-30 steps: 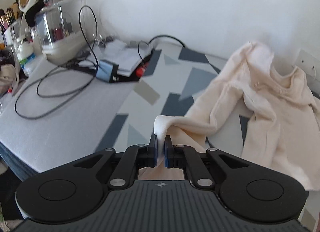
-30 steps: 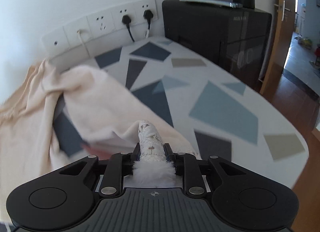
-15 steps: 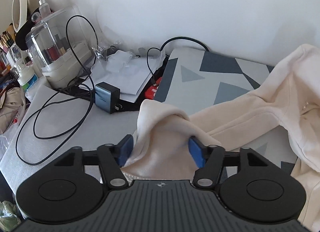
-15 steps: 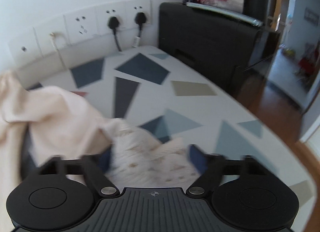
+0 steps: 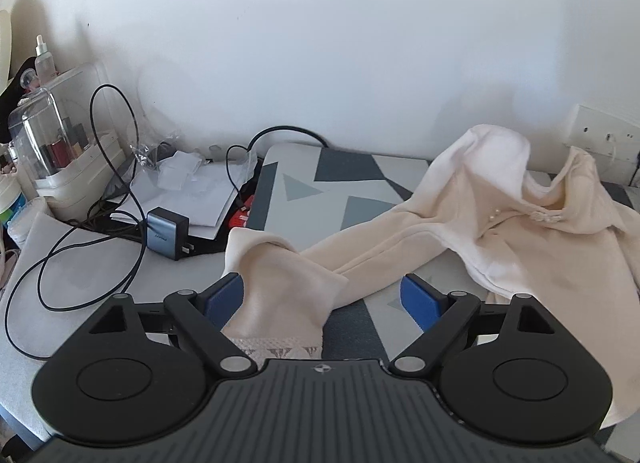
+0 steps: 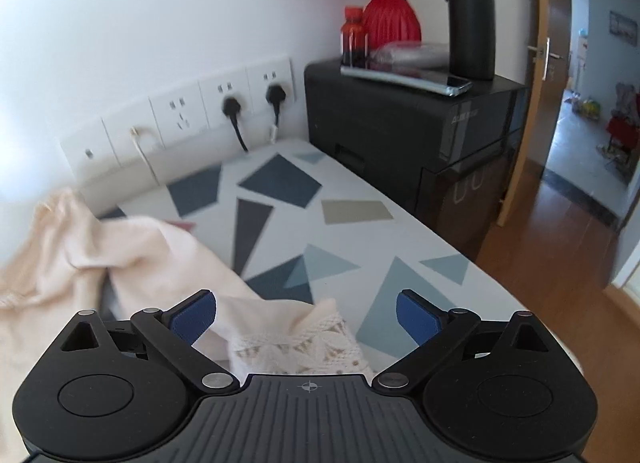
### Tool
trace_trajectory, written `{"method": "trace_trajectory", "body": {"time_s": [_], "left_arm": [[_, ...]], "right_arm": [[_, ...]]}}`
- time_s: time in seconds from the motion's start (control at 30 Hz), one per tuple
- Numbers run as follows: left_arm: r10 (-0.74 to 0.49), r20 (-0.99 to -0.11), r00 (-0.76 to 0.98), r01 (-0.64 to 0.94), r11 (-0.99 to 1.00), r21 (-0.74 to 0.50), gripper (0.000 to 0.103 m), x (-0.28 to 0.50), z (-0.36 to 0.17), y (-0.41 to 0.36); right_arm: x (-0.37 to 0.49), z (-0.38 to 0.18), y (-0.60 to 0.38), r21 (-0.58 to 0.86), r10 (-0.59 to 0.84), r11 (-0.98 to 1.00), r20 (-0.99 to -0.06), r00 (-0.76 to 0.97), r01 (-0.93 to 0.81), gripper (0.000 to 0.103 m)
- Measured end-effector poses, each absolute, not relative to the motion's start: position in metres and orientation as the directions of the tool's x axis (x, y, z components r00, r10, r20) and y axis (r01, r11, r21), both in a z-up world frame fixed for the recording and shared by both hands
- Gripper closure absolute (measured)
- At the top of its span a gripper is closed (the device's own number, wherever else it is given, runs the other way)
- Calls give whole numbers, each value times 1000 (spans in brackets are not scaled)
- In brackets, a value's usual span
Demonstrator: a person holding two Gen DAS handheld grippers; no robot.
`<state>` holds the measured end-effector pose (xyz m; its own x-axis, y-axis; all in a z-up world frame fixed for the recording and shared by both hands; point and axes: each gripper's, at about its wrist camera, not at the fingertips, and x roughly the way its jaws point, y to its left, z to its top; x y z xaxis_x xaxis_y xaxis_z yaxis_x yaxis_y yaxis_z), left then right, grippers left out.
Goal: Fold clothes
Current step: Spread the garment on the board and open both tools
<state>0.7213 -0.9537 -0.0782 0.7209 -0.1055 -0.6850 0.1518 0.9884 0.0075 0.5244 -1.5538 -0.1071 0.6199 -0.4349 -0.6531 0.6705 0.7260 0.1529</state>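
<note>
I am letting go of the cream garment (image 5: pixel 460 223): both the left gripper (image 5: pixel 322 297) and the right gripper (image 6: pixel 306 313) have jaws opening, with lace cuffs lying loose between them. The garment lies crumpled near the table's (image 6: pixel 352 211) wall edge. Next I must smooth it flat.

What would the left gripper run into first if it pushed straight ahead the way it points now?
Most likely the cream garment's sleeve, which lies bunched between the opening jaws of the left gripper, nearer the left pad. Beyond it is the patterned table. Depth is hard to judge through the fisheye.
</note>
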Motion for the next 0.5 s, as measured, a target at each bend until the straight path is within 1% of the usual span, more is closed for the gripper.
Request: {"method": "trace_trajectory", "body": {"time_s": [0.1, 0.2, 0.3, 0.4, 0.5], "left_arm": [[-163, -688, 707, 236, 972, 12, 14, 702, -82, -959], [-206, -722, 661, 364, 929, 67, 14, 677, -101, -972], [-184, -740, 647, 472, 858, 200, 14, 648, -128, -990], [-140, -731, 668, 535, 773, 340, 14, 627, -156, -1008], [-150, -736, 660, 557, 756, 344, 14, 621, -171, -1019]], "right_arm": [[512, -101, -1542, 181, -391, 760, -639, 662, 624, 7], [501, -106, -1518, 143, -350, 822, -637, 687, 551, 7], [498, -122, -1496, 124, -292, 864, -666, 686, 489, 9], [497, -137, -1479, 123, -242, 886, -699, 673, 446, 10], [499, -147, -1465, 139, -207, 892, -720, 662, 430, 10]]}}
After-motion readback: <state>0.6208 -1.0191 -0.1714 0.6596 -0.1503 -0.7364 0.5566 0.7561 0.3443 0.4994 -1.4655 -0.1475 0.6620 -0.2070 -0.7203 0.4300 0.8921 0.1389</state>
